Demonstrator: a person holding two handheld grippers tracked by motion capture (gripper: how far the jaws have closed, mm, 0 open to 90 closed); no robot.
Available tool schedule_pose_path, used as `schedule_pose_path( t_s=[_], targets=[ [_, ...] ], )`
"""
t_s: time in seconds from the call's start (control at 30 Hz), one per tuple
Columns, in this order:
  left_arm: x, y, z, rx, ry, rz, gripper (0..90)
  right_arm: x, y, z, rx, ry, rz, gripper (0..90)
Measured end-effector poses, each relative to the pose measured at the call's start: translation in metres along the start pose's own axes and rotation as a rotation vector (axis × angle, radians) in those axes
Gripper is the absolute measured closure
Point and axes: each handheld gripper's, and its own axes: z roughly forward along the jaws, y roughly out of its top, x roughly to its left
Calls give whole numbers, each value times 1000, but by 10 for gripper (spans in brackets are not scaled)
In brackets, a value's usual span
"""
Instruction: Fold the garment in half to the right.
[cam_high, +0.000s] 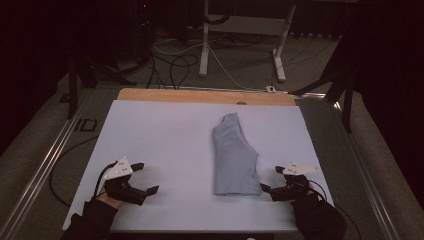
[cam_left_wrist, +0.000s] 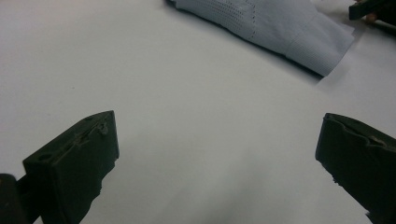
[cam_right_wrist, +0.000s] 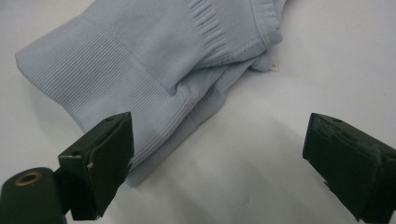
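Observation:
A pale blue folded garment (cam_high: 234, 156) lies on the light sheet (cam_high: 165, 135) covering the table, right of centre, its ribbed hem toward me. My left gripper (cam_high: 146, 177) rests open on the sheet at the near left, well apart from the cloth; in the left gripper view the garment (cam_left_wrist: 280, 28) lies far ahead beyond the spread jaws. My right gripper (cam_high: 272, 179) is open beside the garment's near right corner. In the right gripper view the ribbed garment (cam_right_wrist: 154, 65) sits just ahead, one jaw close to its hem, nothing held between the jaws.
A wooden table edge (cam_high: 200, 95) shows beyond the sheet. Metal rails (cam_high: 45, 160) run along both sides of the table. Behind it are cables on the floor (cam_high: 175, 65) and a white desk frame (cam_high: 240, 30). Bare sheet lies left of the garment.

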Motion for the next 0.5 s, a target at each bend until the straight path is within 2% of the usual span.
schedule_pose_path(
  t_s=[0.07,0.3,0.5],
  targets=[
    [1,-1,0,-2,3,-3,5,-1,1,1,-16,6,15,91],
    [0,-1,0,2,7,2,5,-1,0,3,-15,-2,31,91],
    [1,-1,-1,-2,8,2,5,1,1,4,-4,-6,14,91]
  ],
)
